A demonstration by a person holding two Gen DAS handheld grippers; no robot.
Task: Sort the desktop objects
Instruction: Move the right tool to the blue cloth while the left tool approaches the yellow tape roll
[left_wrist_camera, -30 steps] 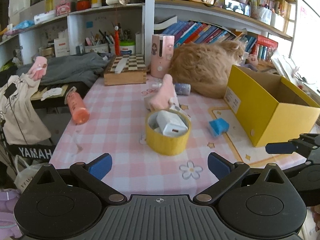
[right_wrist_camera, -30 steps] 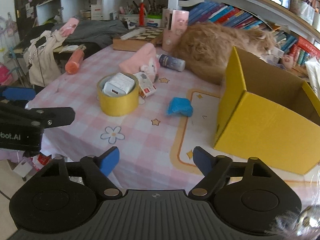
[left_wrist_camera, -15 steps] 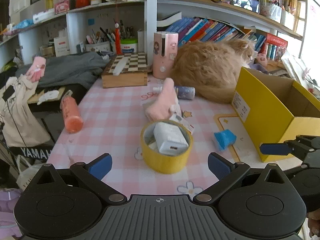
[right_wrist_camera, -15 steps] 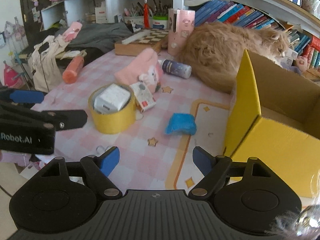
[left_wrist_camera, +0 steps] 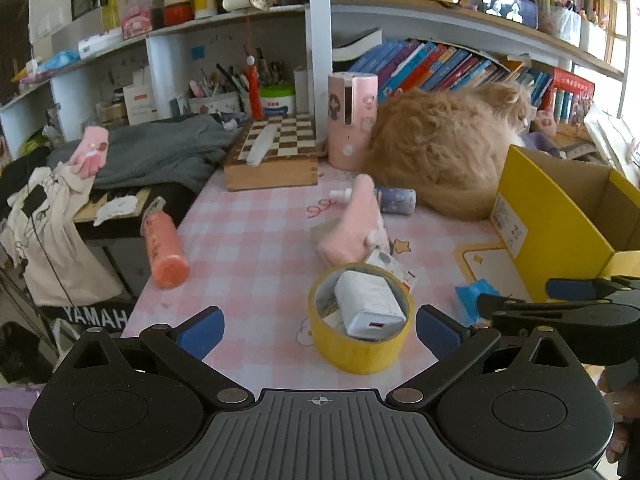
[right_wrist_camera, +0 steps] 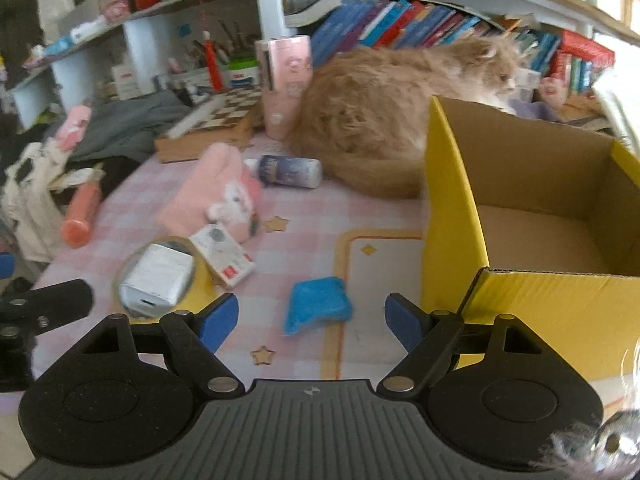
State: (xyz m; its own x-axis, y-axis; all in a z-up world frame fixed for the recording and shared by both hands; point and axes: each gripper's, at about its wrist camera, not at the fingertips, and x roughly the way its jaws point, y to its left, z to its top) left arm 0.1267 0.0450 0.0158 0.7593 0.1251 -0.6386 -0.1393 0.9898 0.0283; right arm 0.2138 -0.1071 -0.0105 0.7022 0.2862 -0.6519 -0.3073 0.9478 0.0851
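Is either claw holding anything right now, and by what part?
Nothing is held. The left claw is open in front of the tape roll; the right claw is open around the blue cloth.

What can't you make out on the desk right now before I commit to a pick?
- Yellow tape roll: what lies under the white charger inside it is hidden, left view.
- Yellow box: its right part is cut off by the frame edge, right view.
- Small white carton: print blurred, unreadable.
- Blue cloth: motion-blurred in the right view, partly behind the right gripper in the left.
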